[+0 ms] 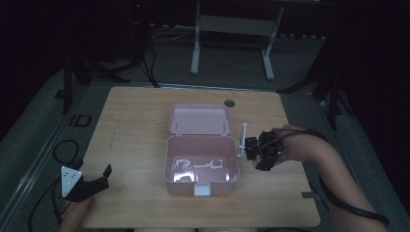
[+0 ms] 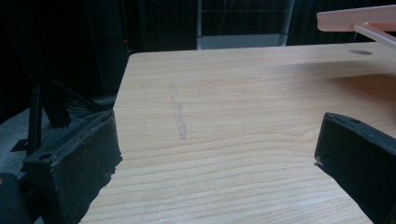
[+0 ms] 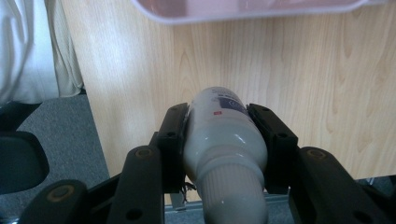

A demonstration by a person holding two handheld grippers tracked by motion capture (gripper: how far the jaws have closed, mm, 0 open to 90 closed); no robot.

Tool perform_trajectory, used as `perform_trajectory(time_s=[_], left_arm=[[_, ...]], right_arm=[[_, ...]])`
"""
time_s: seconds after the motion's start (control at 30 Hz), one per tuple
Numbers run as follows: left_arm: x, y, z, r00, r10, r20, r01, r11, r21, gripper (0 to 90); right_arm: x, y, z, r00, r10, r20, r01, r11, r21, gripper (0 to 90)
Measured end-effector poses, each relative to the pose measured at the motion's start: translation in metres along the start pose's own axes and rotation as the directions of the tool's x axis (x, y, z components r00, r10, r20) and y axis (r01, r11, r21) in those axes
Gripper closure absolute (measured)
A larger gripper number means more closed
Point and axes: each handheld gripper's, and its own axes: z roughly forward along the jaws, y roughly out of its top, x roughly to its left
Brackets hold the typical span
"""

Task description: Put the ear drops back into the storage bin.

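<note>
A pink box [image 1: 169,164] stands open in the middle of the wooden table [image 1: 135,121], its lid [image 1: 199,119] folded back. White items [image 1: 196,165] lie inside it. My right gripper [image 1: 254,150] hovers just right of the box, held in a hand. In the right gripper view, my right gripper [image 3: 219,116] is shut on a white bottle [image 3: 224,140] with a ribbed cap toward the camera. My left gripper [image 1: 102,178] rests open at the table's front left corner. In the left gripper view, my left gripper [image 2: 217,149] has only bare wood between its jaws.
A slim white piece [image 1: 241,140] lies along the box's right wall. A white latch [image 1: 201,189] sits on the box's front. A cable hole [image 1: 229,103] marks the table's far edge. Desk legs [image 1: 195,43] and cables stand on the dark floor beyond.
</note>
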Motion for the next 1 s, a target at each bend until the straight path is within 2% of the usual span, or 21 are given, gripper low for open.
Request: perform_trajectory(time_s=[0.47,0.63,0.77,1.0], left_arm=[[0.000,0.000,0.000,1.0000,-0.001,0.002,0.001,1.0000,0.000,0.4],[0.000,0.000,0.000,1.0000,-0.001,0.004,0.001,1.0000,0.000,0.3],[0.001,0.000,0.000,1.0000,-0.001,0.005,0.001,1.0000,0.000,0.3],[0.001,0.000,0.000,1.0000,-0.002,0.007,0.002,1.0000,0.000,0.3]], right_arm=[[0.000,0.039,-0.015,0.9979,-0.064,0.011,0.064,0.998,-0.014,59.5],[-0.001,0.054,-0.017,0.9963,-0.085,0.015,0.085,0.996,-0.036,59.5],[-0.003,0.064,-0.012,0.9958,-0.091,0.011,0.091,0.995,-0.042,59.5],[-0.007,0.075,0.009,0.9950,-0.099,-0.012,0.099,0.994,-0.042,59.5]])
